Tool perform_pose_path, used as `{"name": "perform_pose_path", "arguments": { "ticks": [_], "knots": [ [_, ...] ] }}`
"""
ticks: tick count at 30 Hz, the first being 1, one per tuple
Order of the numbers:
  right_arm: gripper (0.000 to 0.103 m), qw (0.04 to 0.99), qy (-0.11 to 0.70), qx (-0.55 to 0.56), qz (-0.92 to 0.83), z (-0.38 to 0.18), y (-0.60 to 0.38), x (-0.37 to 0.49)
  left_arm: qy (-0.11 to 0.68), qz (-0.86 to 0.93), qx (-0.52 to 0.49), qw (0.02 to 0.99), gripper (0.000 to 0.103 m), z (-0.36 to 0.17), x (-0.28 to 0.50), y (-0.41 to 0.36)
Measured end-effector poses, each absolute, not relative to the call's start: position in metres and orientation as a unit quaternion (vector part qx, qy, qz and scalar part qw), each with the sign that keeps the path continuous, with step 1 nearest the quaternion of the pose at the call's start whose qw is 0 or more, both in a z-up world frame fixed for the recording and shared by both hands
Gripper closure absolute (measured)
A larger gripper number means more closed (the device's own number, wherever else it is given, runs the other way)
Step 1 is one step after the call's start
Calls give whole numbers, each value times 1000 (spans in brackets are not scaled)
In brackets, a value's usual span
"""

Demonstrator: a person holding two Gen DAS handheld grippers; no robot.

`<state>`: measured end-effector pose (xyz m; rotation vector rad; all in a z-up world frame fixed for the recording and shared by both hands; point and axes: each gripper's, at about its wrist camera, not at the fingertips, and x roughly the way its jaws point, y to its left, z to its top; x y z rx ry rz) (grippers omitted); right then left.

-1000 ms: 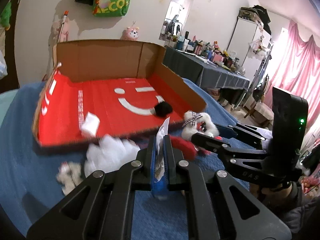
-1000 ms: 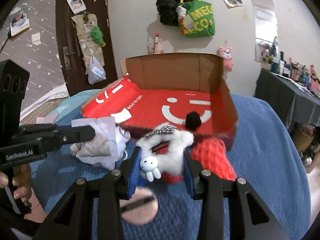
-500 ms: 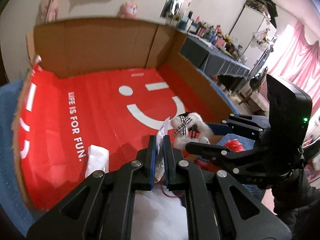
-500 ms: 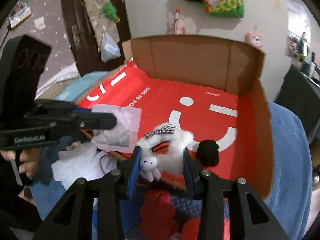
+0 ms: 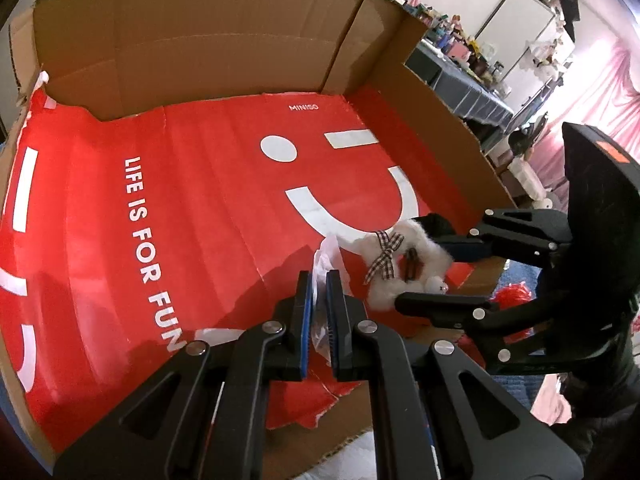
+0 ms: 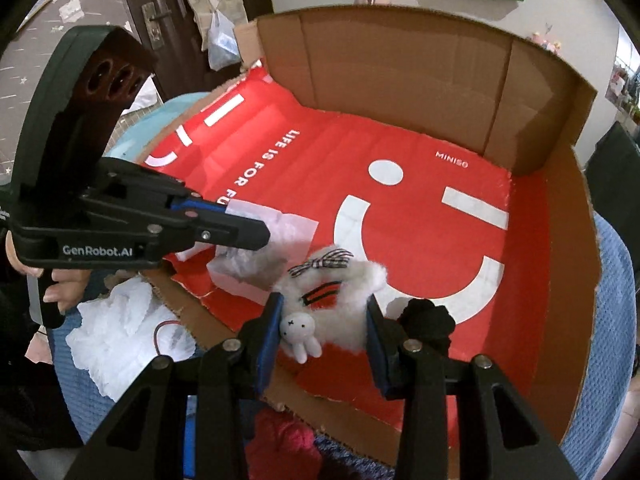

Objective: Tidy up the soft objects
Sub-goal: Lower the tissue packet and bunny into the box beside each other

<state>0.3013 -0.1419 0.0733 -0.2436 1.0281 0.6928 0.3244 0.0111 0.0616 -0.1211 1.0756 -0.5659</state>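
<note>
Your left gripper (image 5: 318, 300), nearly closed, pinches a thin plastic bag (image 6: 262, 256), and your right gripper (image 6: 322, 334) clamps the white plush (image 6: 336, 300) over the box (image 6: 400, 64) front; releasing here may drop either across the low front edge.

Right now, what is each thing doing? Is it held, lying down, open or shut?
Left gripper: shut on the clear plastic bag.
Clear plastic bag: pinched, hanging over the box floor.
Right gripper: shut on the white fluffy toy.
White fluffy toy: squeezed between the fingers, over the box's front edge.
Cardboard box: open on top, red liner lying flat inside.
Black pompom: lying loose in the box.
White stuffing: lying outside on the blue blanket.
</note>
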Motion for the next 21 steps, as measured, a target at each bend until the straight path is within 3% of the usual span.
{"name": "perform_pose_path", "arguments": {
  "ticks": [21],
  "knots": [
    [59, 789, 513, -122, 316, 54, -134, 313, 509, -244, -20, 825, 96, 54, 325, 11]
  ]
}}
